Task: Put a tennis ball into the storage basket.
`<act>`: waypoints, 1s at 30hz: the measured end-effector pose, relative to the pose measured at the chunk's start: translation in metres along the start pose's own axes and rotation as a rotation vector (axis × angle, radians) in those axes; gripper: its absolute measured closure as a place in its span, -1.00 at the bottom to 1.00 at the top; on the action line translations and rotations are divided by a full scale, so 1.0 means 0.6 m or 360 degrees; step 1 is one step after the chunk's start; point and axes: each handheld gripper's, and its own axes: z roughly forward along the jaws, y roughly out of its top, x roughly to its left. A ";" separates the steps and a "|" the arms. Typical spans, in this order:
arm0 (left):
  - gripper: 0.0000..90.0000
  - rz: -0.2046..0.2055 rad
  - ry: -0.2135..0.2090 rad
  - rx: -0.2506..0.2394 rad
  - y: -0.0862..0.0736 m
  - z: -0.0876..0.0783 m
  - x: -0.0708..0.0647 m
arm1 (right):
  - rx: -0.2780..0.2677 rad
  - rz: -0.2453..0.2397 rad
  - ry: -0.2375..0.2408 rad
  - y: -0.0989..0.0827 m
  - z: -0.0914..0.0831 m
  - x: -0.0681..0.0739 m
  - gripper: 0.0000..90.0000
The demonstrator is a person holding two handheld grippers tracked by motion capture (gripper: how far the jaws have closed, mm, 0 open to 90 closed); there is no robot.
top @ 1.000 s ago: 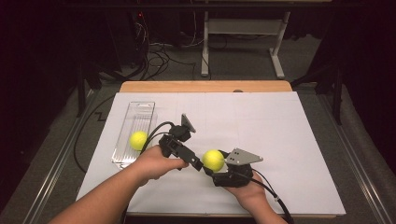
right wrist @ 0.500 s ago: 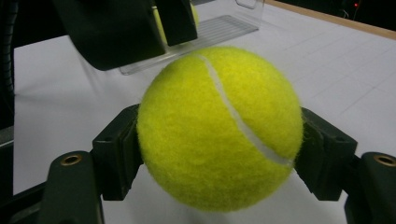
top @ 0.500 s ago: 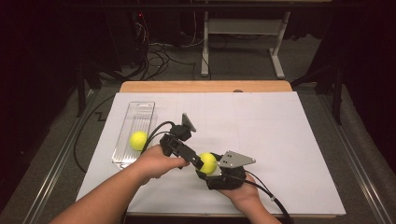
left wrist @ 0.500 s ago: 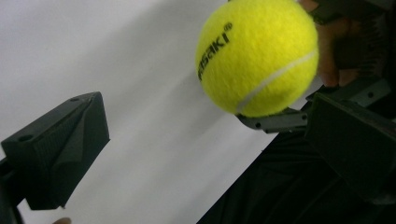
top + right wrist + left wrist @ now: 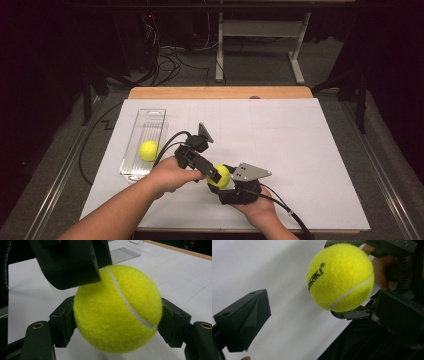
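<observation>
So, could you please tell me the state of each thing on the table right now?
Right tool: shut on the held tennis ball, clear of the paper.
Left tool: open, its jaws either side of that ball; one jaw looks to be against it.
Second tennis ball: lying loose in the tray.
Clear tray: flat on the white paper, open on top.
</observation>
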 end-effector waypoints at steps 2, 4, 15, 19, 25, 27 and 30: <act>-0.98 -0.0002 0.0005 0.0004 0.001 0.001 -0.001 | -0.0002 -0.0004 0.0004 0.000 0.000 0.000 -0.40; -0.98 -0.0002 0.0004 0.0004 0.002 0.002 -0.002 | -0.0006 -0.0005 0.0007 0.001 0.000 0.001 -0.40; -0.96 -0.0004 0.0000 0.0009 0.008 0.012 -0.005 | -0.0016 -0.0007 0.0015 0.004 0.002 0.004 -0.40; -0.96 0.0007 -0.0007 0.0017 0.011 0.017 -0.008 | -0.0020 -0.0017 0.0019 0.005 0.003 0.005 -0.40; -0.94 0.0003 0.0001 0.0025 0.015 0.023 -0.011 | -0.0027 -0.0011 0.0027 0.006 0.002 0.007 -0.40; -0.94 0.0004 0.0001 0.0026 0.016 0.023 -0.011 | -0.0028 -0.0011 0.0030 0.007 0.002 0.007 -0.40; -0.93 -0.0004 -0.0008 0.0024 0.017 0.026 -0.011 | -0.0029 -0.0021 0.0032 0.007 0.002 0.007 -0.40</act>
